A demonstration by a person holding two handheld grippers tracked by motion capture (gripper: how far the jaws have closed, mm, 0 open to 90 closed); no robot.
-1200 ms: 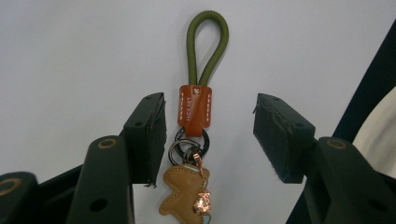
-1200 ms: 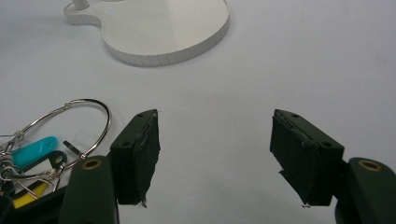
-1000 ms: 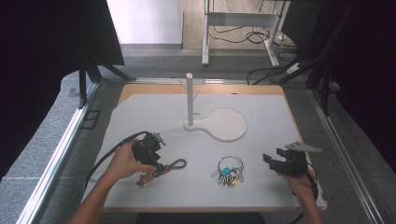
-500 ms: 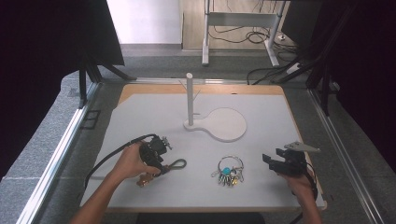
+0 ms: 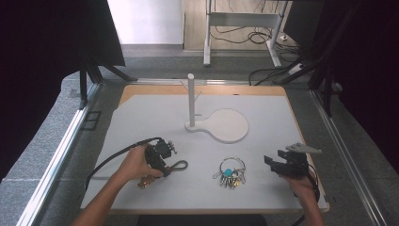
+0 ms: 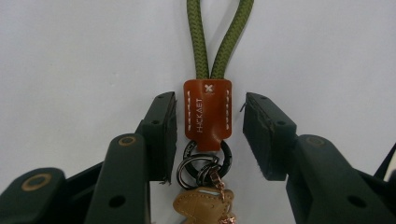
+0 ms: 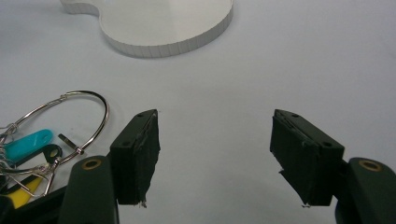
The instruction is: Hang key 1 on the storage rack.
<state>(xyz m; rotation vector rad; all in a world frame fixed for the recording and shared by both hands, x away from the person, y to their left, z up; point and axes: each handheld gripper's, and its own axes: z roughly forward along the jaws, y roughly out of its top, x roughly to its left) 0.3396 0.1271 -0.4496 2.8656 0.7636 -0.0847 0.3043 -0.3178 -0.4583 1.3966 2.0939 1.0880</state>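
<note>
Green-rope keychain | left hand-held gripper lower, closing around tag, not touching | right hand-held gripper released

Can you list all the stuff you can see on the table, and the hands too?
white tabletop mat: one, white, covering the table.
white stand with an upright post and round flat base: one, white, middle of the mat toward the far edge.
green braided cord loop with a brown leather tab: one, green and brown, near left on the mat, lying between the left gripper's jaws, gaps on both sides.
dark metal rings with a tan leather charm: a small cluster, hanging off the tab.
silver key ring with a teal tag and keys: one bunch, near middle.
left gripper: one, black, jaws have just been closing around the tab.
right gripper: one, black, open over bare mat, right of the keys.
</note>
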